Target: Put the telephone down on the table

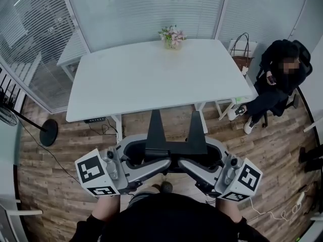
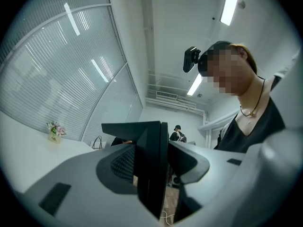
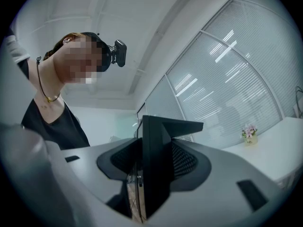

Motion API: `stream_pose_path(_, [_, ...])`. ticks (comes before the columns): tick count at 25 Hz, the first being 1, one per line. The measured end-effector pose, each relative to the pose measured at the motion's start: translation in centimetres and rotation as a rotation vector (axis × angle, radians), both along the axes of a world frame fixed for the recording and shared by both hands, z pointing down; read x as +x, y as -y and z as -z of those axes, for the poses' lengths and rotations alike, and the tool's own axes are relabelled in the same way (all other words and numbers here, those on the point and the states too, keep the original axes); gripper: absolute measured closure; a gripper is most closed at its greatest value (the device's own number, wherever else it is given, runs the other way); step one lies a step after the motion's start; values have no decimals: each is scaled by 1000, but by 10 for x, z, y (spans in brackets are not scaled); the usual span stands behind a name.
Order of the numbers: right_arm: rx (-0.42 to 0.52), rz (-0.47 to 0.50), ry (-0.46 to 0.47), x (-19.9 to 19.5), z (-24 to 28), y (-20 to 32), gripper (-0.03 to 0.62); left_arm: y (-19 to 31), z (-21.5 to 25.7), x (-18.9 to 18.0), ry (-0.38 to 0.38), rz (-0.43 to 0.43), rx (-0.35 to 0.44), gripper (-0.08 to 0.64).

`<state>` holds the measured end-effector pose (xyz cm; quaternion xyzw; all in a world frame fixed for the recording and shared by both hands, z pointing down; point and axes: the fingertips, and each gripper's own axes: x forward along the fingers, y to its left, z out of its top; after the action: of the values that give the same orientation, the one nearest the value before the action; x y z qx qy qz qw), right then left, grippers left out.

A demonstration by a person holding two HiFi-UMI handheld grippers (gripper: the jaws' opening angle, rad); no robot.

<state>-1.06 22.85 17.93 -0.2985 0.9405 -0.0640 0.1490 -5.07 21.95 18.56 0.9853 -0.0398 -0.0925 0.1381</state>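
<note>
left claw (image 2: 151, 167) and right claw (image 3: 150, 169) clamp flat, matte black, two-pronged telephone (image 1: 174, 148).

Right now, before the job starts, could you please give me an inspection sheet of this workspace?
Surface: white table, only the vase on it.
Job's things: telephone, nothing seen.
Clutter: vase of flowers at the table's far edge.
Grippers: left gripper and right gripper held short of the table, jaws together, nothing between them.
Cables: black cables on the floor under the table; white cable at lower right.
Surroundings: seated person, bag, fan stand, blinds, wooden floor.
</note>
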Motion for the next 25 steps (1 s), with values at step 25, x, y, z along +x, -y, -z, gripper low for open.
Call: stream_pose_path(25, [-2, 7, 19, 8, 2, -8, 382, -8, 3, 8, 18, 2, 4, 350])
